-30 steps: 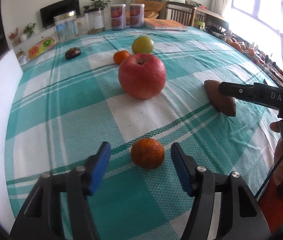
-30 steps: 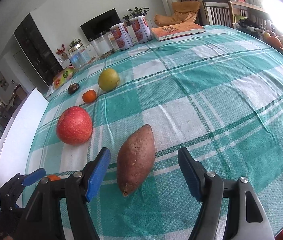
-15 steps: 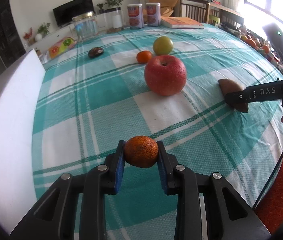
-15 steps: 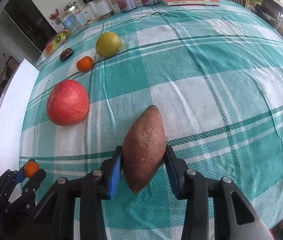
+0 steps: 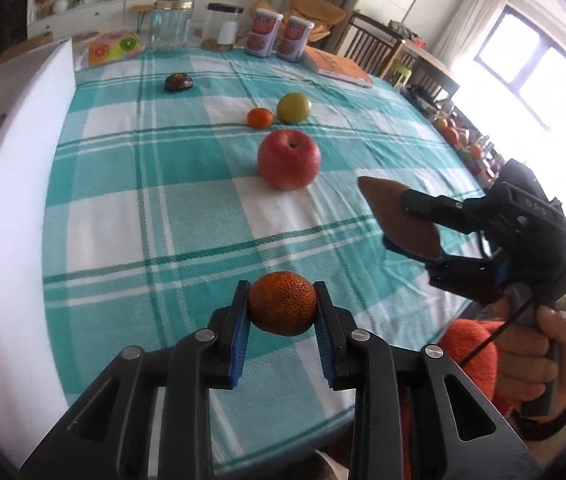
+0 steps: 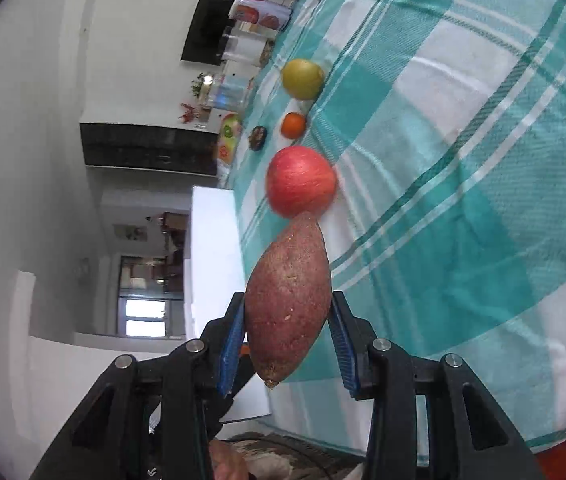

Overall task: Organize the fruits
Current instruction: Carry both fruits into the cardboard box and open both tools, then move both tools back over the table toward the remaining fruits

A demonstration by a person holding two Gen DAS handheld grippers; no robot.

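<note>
My left gripper (image 5: 281, 312) is shut on a dark orange tangerine (image 5: 281, 303) and holds it above the near edge of the checked tablecloth (image 5: 155, 208). My right gripper (image 6: 287, 328) is shut on a brown sweet potato (image 6: 288, 304), lifted off the table and rolled on its side; it also shows in the left wrist view (image 5: 411, 220). A red apple (image 5: 289, 165), a small orange (image 5: 260, 117), a yellow-green fruit (image 5: 294, 107) and a dark fruit (image 5: 178, 82) lie on the cloth further back.
Two glass jars (image 5: 171, 24), two printed cans (image 5: 279, 36), a book (image 5: 339, 67) and a fruit-print pouch (image 5: 115, 46) stand along the table's far edge. A white board (image 5: 7, 200) borders the left side. Chairs (image 5: 371, 46) stand beyond.
Both grippers closed on their items and lifted them: the left raised the tangerine, the right raised the sweet potato and rolled sideways. The fruits on the cloth did not move.
</note>
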